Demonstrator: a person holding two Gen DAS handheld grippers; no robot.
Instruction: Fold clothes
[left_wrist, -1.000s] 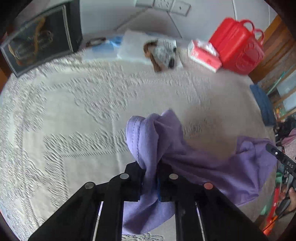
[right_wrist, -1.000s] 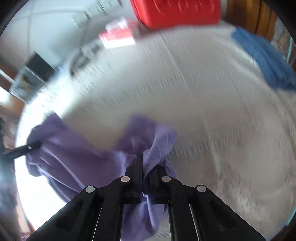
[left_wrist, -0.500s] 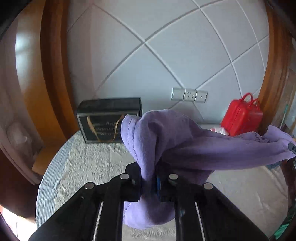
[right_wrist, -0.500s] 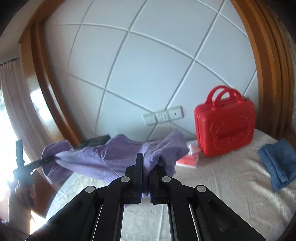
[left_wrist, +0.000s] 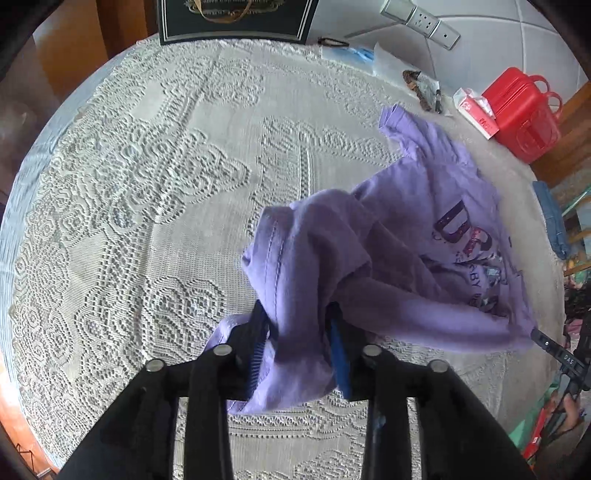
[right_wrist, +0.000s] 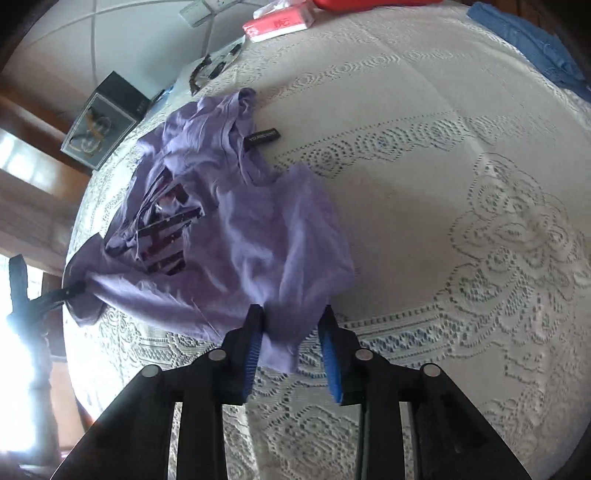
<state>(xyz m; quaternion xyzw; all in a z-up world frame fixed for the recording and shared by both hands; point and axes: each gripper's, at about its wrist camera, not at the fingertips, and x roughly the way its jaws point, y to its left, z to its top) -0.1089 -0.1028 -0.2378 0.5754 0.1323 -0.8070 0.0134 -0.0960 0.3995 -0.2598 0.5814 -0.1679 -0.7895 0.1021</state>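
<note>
A purple T-shirt (left_wrist: 424, 229) with a dark printed logo lies crumpled on the white lace bedspread (left_wrist: 147, 206). It also shows in the right wrist view (right_wrist: 236, 229), neck label up. My left gripper (left_wrist: 299, 325) has its jaws apart with a bunched corner of the shirt lying between them. My right gripper (right_wrist: 291, 325) is open too, with another corner of the shirt between its blue pads. Each gripper's tip shows at the other view's edge, touching the shirt.
A red case (left_wrist: 524, 110), a tissue box (left_wrist: 474, 112), a black gift bag (left_wrist: 236, 16) and small items line the headboard side. A folded blue garment (right_wrist: 535, 48) lies at the bed's right edge. Bed edges curve off left and front.
Both grippers came down from a raised hold, laying the shirt onto the bedspread. Both sets of jaws have opened from a tight pinch on the fabric.
</note>
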